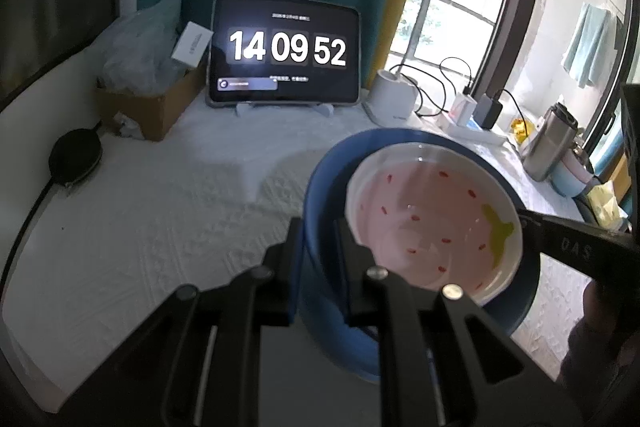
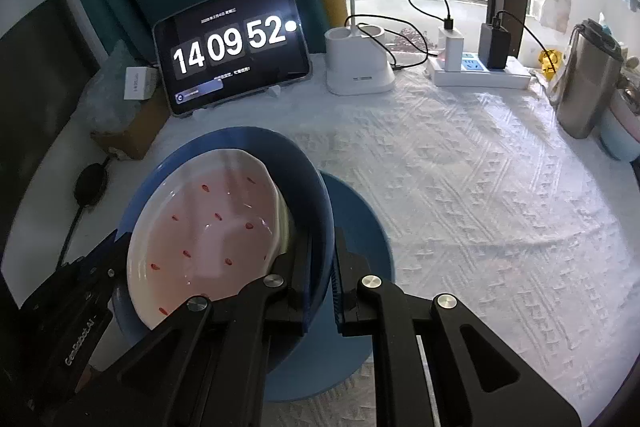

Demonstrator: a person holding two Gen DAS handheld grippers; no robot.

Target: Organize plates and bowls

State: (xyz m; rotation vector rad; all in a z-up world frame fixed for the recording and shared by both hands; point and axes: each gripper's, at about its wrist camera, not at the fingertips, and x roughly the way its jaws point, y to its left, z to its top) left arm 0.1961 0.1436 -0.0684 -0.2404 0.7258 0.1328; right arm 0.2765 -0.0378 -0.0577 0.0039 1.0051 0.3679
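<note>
**Left wrist view: both tongs pinch the blue bowl's rim**

Left wrist view, from left to right: a black round pad (image 1: 75, 155) lies on the white bench (image 1: 160, 227), then a cardboard box (image 1: 148, 107), a tablet (image 1: 286, 53) reading 14 09 52, and a white lamp base (image 1: 394, 95). Low in the middle, the left tongs (image 1: 316, 267) are pressed together on the near rim of the blue bowl (image 1: 320, 195), one finger outside the wall and one inside. A pink dish (image 1: 432, 219) with red flecks sits tilted inside that bowl. At the far right the right tongs (image 1: 532, 227) reach in to the bowl's other rim, with a steel flask (image 1: 550, 143) behind them.

Right wrist view, left to right: the left tongs (image 2: 108, 255) come in at the lower left, touching the bowl (image 2: 312, 195). The dish (image 2: 208, 227) leans in it. The right tongs (image 2: 320, 287) are clamped on the bowl's rim. Just below lies a blue plate (image 2: 368, 239) on the bench (image 2: 480, 187). Farther right stand a power strip (image 2: 480, 71) and the flask (image 2: 584, 79).
</note>
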